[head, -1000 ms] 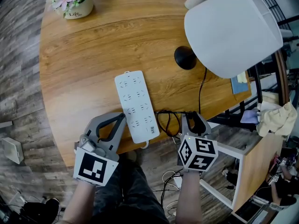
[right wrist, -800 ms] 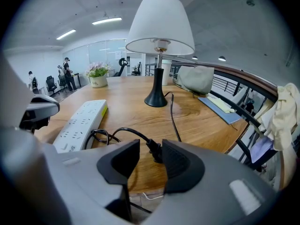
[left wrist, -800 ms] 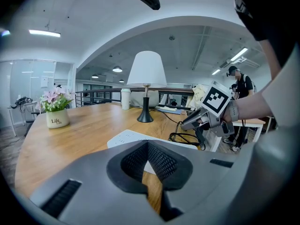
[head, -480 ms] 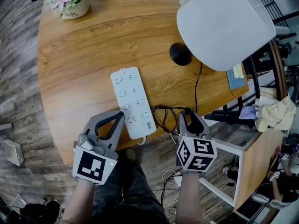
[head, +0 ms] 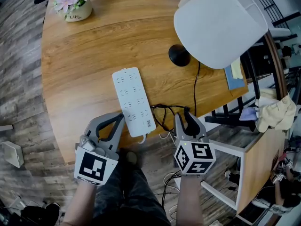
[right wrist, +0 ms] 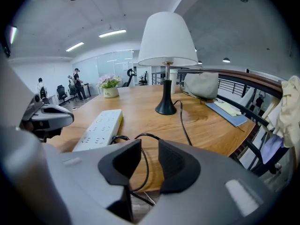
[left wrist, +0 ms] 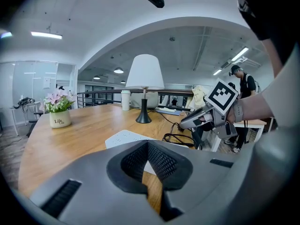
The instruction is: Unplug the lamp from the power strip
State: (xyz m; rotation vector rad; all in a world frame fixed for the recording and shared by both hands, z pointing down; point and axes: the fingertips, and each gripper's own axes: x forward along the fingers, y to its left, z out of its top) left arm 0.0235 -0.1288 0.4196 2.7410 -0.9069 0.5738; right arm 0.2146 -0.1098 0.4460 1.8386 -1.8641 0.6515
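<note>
Lamp cord [head: 164, 119] coiled beside the power strip [head: 133, 102]
My lamp [head: 218, 25] stands beyond the strip, to its right. The right hand-held gripper [head: 184, 114] has the cord between its parted jaws, unpinched, and they have just been narrowing. The left hand-held gripper [head: 122, 117], at the strip's near end, is closed and empty.

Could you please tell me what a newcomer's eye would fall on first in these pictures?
The lamp comes first, its big white shade looming over the far right of the wooden table. Next is the white power strip lying mid-table with no plug showing in it. The black cord runs from the lamp to a loop at the near edge beside it.
</note>
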